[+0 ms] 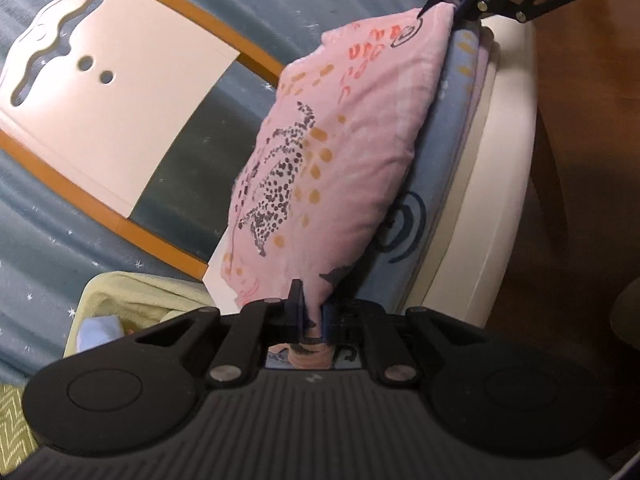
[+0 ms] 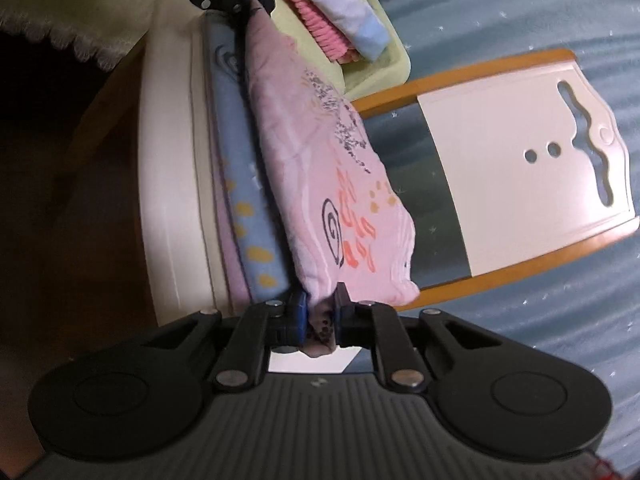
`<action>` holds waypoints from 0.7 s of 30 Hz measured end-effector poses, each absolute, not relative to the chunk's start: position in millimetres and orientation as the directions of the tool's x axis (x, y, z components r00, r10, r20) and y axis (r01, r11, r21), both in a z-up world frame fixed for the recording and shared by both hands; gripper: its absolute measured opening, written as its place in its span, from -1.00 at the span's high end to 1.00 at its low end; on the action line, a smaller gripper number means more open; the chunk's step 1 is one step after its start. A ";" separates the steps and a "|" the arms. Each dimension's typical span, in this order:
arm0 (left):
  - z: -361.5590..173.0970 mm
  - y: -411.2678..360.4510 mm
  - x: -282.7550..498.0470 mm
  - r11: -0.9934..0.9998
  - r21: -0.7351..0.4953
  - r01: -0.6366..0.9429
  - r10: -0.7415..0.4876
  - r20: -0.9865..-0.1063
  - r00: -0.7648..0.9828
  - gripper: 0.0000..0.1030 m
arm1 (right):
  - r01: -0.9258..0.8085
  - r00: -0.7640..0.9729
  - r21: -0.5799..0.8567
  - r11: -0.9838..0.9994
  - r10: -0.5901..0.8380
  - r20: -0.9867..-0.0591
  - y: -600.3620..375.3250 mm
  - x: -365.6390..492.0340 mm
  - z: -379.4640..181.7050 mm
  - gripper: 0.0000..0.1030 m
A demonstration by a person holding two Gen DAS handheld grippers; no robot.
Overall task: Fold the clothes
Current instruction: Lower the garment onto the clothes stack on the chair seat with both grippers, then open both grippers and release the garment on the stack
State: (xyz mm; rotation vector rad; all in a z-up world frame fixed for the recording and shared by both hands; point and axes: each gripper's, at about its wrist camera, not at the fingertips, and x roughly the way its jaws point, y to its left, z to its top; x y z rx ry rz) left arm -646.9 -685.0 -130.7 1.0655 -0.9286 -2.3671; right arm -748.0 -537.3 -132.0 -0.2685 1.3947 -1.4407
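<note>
Currently both grippers, left gripper (image 1: 310, 312) and right gripper (image 2: 322, 312), clamped on pink garment (image 1: 332, 132) ends, half-folded above blue garment (image 2: 244, 184); flattening left.

Folded pink printed garment (image 1: 340, 128), upright

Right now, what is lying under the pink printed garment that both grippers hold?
Under the pink garment lies a blue cloth with yellow spots, on a white surface. How far the blue cloth extends below is covered.
</note>
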 end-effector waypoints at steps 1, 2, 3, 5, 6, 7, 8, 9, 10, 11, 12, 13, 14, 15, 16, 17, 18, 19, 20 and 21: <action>-130.4 -684.5 -647.2 -0.709 0.700 0.080 -0.576 -0.510 -0.639 0.88 | 0.516 -0.413 -0.822 0.241 -0.771 -0.485 -539.0 -749.0 -130.8 0.71; -130.7 -684.2 -647.1 -0.708 0.701 0.084 -0.578 -0.507 -0.639 0.88 | 0.520 -0.414 -0.821 0.237 -0.770 -0.485 -540.6 -750.1 -129.6 0.71; -130.2 -683.3 -646.1 -0.705 0.704 0.085 -0.581 -0.505 -0.638 0.88 | 0.515 -0.416 -0.823 0.240 -0.770 -0.484 -541.1 -750.3 -129.5 0.71; -129.0 -681.5 -644.2 -0.699 0.710 0.088 -0.587 -0.499 -0.638 0.88 | 0.501 -0.420 -0.832 0.239 -0.774 -0.475 -539.2 -749.4 -128.9 0.71; -128.5 -680.2 -642.4 -0.703 0.705 0.092 -0.585 -0.501 -0.638 0.88 | 0.500 -0.421 -0.833 0.238 -0.774 -0.474 -538.5 -749.0 -129.0 0.71; -129.5 -679.4 -642.1 -0.704 0.704 0.092 -0.585 -0.502 -0.636 0.88 | 0.499 -0.422 -0.833 0.239 -0.772 -0.475 -538.4 -748.7 -129.4 0.71; -130.5 -678.6 -641.8 -0.705 0.703 0.092 -0.585 -0.504 -0.635 0.88 | 0.498 -0.423 -0.833 0.241 -0.771 -0.475 -538.2 -748.4 -129.9 0.71; -131.5 -677.8 -641.5 -0.706 0.702 0.092 -0.585 -0.506 -0.634 0.88 | 0.497 -0.424 -0.834 0.242 -0.770 -0.476 -538.0 -748.1 -130.4 0.71; -132.5 -677.1 -641.2 -0.708 0.701 0.092 -0.585 -0.508 -0.632 0.88 | 0.496 -0.425 -0.834 0.243 -0.769 -0.477 -537.8 -747.8 -130.9 0.71; -133.5 -676.3 -641.0 -0.709 0.700 0.092 -0.585 -0.509 -0.631 0.88 | 0.495 -0.426 -0.834 0.244 -0.768 -0.478 -537.6 -747.5 -131.4 0.70; -134.5 -675.5 -640.7 -0.710 0.698 0.092 -0.585 -0.511 -0.630 0.88 | 0.494 -0.428 -0.834 0.246 -0.767 -0.479 -537.5 -747.3 -131.9 0.70; -133.6 -674.7 -639.1 -0.710 0.698 0.095 -0.585 -0.509 -0.631 0.88 | 0.493 -0.429 -0.834 0.247 -0.766 -0.480 -537.3 -747.0 -132.4 0.69; -132.8 -674.8 -637.8 -0.712 0.695 0.098 -0.585 -0.510 -0.631 0.87 | 0.492 -0.430 -0.835 0.248 -0.765 -0.480 -537.1 -746.7 -132.9 0.68; -132.5 -675.2 -635.9 -0.715 0.692 0.101 -0.585 -0.513 -0.629 0.87 | 0.491 -0.431 -0.835 0.249 -0.763 -0.481 -536.9 -746.4 -133.4 0.68; -132.8 -675.3 -633.2 -0.716 0.691 0.103 -0.586 -0.515 -0.625 0.85 | 0.490 -0.432 -0.835 0.251 -0.762 -0.482 -536.8 -746.1 -133.9 0.66; -133.0 -675.4 -630.5 -0.717 0.689 0.105 -0.588 -0.517 -0.622 0.84 | 0.489 -0.433 -0.835 0.252 -0.761 -0.483 -536.6 -745.8 -134.3 0.66; -132.8 -675.4 -626.8 -0.718 0.687 0.111 -0.590 -0.516 -0.621 0.82 | 0.493 -0.434 -0.833 0.250 -0.760 -0.485 -534.4 -746.2 -133.2 0.66; -131.8 -675.6 -623.1 -0.719 0.685 0.119 -0.593 -0.516 -0.619 0.81 | 0.503 -0.434 -0.829 0.245 -0.757 -0.488 -531.0 -746.7 -130.8 0.66; -130.9 -675.5 -618.8 -0.721 0.682 0.127 -0.597 -0.517 -0.613 0.81 | 0.519 -0.435 -0.821 0.237 -0.754 -0.492 -526.9 -747.5 -127.8 0.66; -129.9 -675.3 -614.1 -0.721 0.679 0.135 -0.602 -0.519 -0.607 0.80 | 0.531 -0.436 -0.815 0.230 -0.750 -0.496 -523.7 -748.6 -125.7 0.67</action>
